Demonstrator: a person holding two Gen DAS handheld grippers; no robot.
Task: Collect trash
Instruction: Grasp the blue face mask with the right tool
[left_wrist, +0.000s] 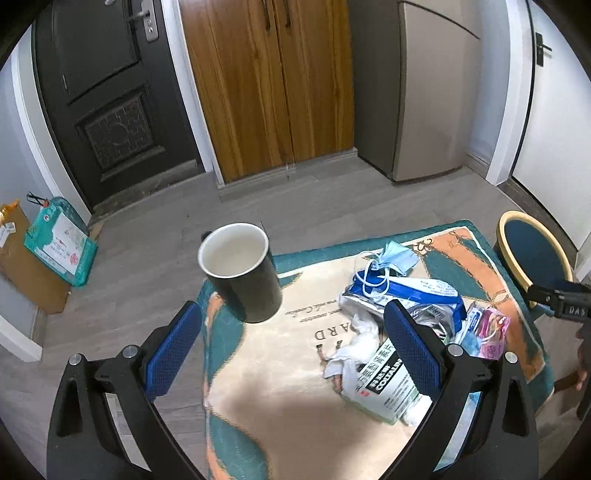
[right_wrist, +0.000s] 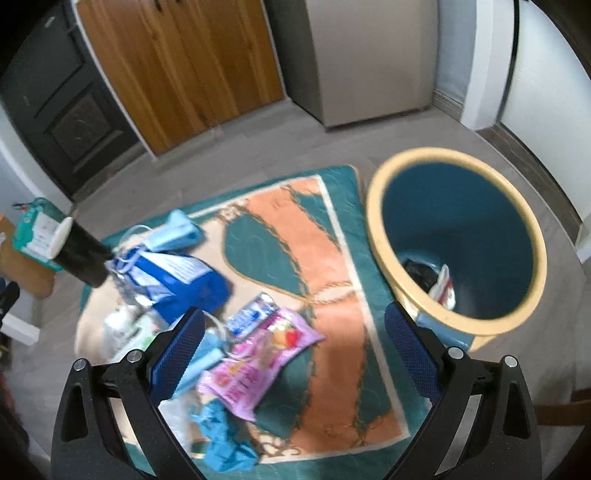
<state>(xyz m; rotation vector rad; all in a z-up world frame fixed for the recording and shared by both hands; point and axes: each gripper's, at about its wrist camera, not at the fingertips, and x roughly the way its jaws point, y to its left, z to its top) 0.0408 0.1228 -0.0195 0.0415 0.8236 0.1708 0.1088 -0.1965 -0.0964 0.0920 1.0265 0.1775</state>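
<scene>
While both claws hang over the rug (right_wrist: 325, 236), the left gripper (left_wrist: 291, 350) gapes wide and holds nothing, and the right gripper (right_wrist: 295, 350) is likewise spread and empty. Trash lies heaped on the rug: a blue bag (right_wrist: 177, 280), face masks (left_wrist: 395, 256), a pink wrapper (right_wrist: 258, 362), crumpled tissue (left_wrist: 360, 338). A dark cup (left_wrist: 242, 271) stands at ten o'clock of the heap; the bin (right_wrist: 458, 236) sits at three o'clock beside the rug.

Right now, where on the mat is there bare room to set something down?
The cream patch near the left gripper, below the cup, is bare. So is the orange-green stretch between the pink wrapper and the bin. The wrapper pile is crowded.
</scene>
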